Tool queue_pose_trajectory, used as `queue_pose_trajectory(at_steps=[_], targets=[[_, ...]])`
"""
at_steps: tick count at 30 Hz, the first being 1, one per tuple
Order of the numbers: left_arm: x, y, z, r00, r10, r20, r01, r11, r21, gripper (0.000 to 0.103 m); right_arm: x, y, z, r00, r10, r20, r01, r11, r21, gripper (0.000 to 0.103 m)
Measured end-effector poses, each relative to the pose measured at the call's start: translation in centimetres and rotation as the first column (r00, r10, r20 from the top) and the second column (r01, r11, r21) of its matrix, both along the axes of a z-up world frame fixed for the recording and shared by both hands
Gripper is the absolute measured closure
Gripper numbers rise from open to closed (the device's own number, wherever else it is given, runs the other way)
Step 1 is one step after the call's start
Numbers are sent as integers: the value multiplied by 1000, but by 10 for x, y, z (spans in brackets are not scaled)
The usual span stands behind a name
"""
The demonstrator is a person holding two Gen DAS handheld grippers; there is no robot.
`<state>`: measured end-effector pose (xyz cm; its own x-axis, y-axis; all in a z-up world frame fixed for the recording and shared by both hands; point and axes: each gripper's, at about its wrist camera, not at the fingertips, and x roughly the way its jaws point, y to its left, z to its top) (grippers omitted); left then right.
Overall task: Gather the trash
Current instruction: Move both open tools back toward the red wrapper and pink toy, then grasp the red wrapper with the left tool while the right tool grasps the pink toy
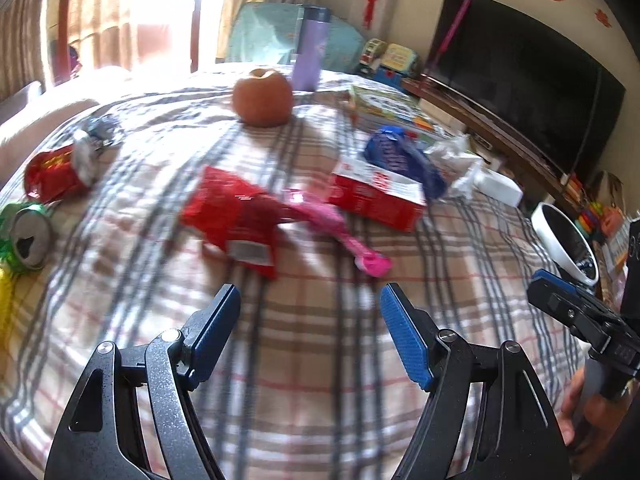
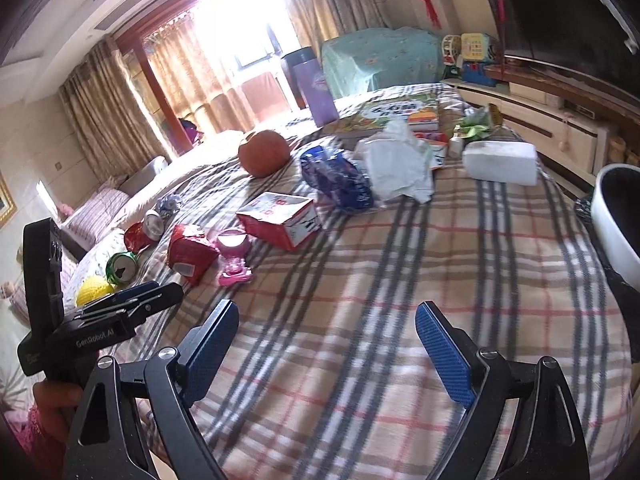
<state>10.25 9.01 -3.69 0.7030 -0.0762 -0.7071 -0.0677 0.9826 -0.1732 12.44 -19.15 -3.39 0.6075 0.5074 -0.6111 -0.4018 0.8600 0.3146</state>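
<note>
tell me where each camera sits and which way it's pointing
Left wrist: sits on the left hand-held gripper, angled down across the plaid bedspread at the red wrapper; its open jaws show, plus the right hand-held gripper and a hand at the right edge.
Right wrist: sits on the right hand-held gripper, angled down across the bed toward the window; its open jaws show, plus the left hand-held gripper at the left edge.
Shared: the apple, red carton, purple bottle, white bin.

Left tool (image 1: 310, 300) and right tool (image 2: 326, 318) side by side, both angled downward, jaws spread wide (nothing between them).
</note>
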Motion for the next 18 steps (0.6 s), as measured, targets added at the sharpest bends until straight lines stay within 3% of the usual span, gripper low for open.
queue_pose_trajectory(at_steps=[11, 18], targets=[[12, 42, 3, 999, 44, -16, -43, 998, 39, 29, 9, 53, -1, 993, 114, 6, -114, 993, -22, 13], [36, 56, 4, 1000, -5, -28, 7, 998, 55, 29, 23, 93, -5, 979, 201, -6, -201, 977, -72, 32]])
